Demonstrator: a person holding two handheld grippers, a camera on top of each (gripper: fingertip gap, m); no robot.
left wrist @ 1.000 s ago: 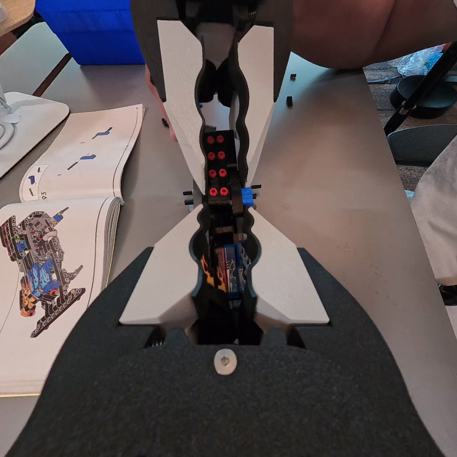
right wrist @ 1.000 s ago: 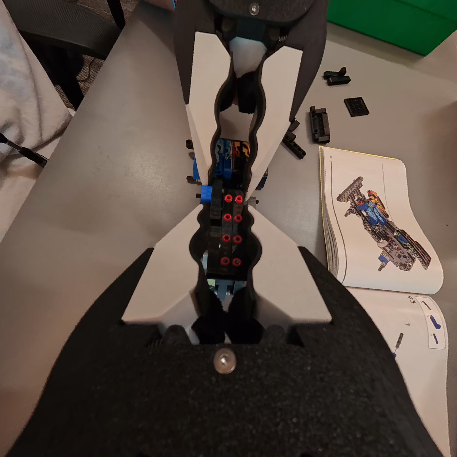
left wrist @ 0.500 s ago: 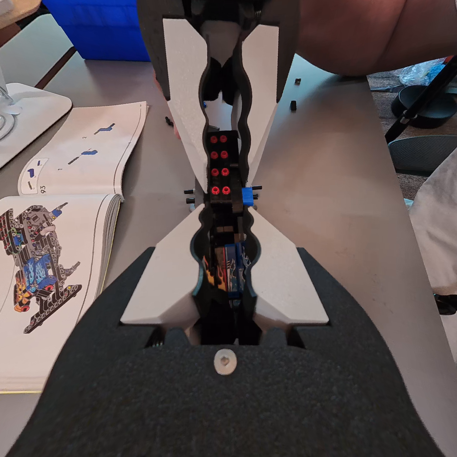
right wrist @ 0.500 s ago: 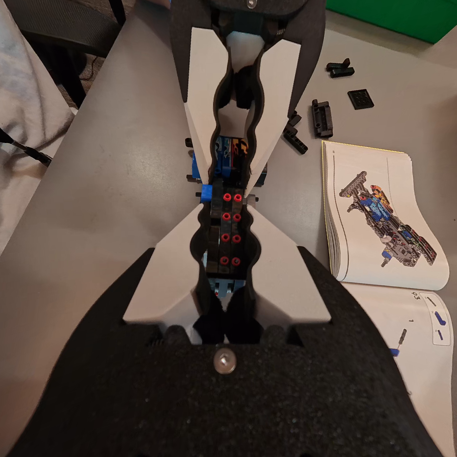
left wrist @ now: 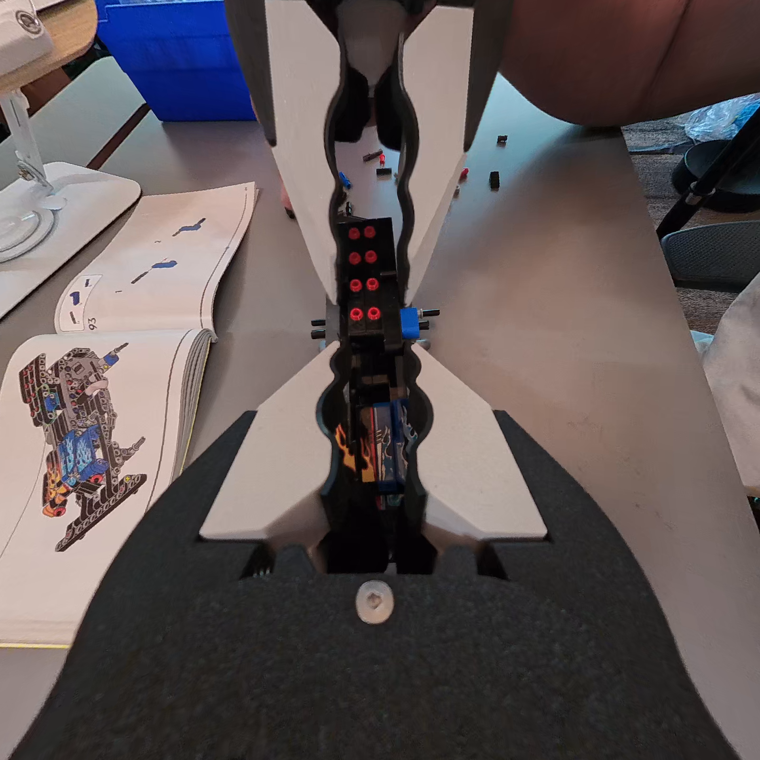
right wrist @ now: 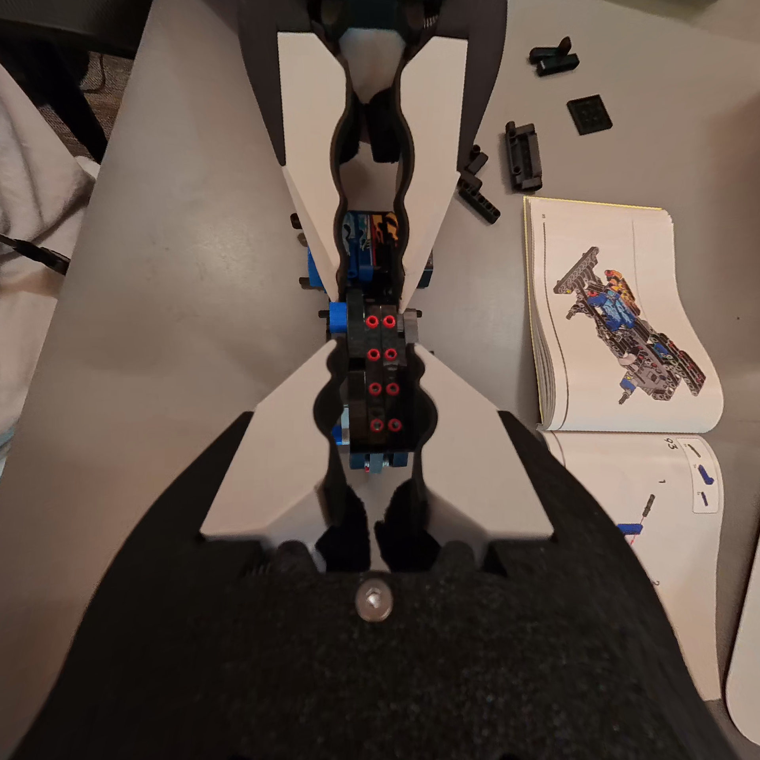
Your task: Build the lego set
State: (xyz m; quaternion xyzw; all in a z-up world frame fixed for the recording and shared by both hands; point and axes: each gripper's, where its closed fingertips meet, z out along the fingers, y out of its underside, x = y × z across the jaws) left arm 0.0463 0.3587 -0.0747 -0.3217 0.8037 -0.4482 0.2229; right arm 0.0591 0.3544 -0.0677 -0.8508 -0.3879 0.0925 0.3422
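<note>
A half-built Lego model (left wrist: 364, 283) hangs above the grey table (left wrist: 534, 370), held between both grippers from opposite ends. It is black with red pins, a blue piece on one side and flame-printed blue and orange panels (left wrist: 378, 444). My left gripper (left wrist: 372, 349) is shut on the flame-panel end. My right gripper (left wrist: 370, 298) faces it, shut on the red-pin end. In the right wrist view the right gripper (right wrist: 374, 347) clasps the model (right wrist: 382, 370), and the left gripper (right wrist: 370, 294) comes in from the top.
An open instruction booklet (left wrist: 103, 411) lies beside the model and also shows in the right wrist view (right wrist: 617, 320). Loose black pieces (right wrist: 522, 156) and a black plate (right wrist: 589, 114) lie beyond it. Small parts (left wrist: 493, 179), a blue bin (left wrist: 177, 61), a white stand base (left wrist: 61, 205) and a person's arm (left wrist: 617, 53) are near. The grippers are tip to tip, or close to it. Both grippers' tips are roughly 30 cm from the black plate (right wrist: 589, 114).
Both grippers keep their hold on the model. The views have shifted slightly, so more of the small loose parts on the far table shows between the right gripper's fingers.
</note>
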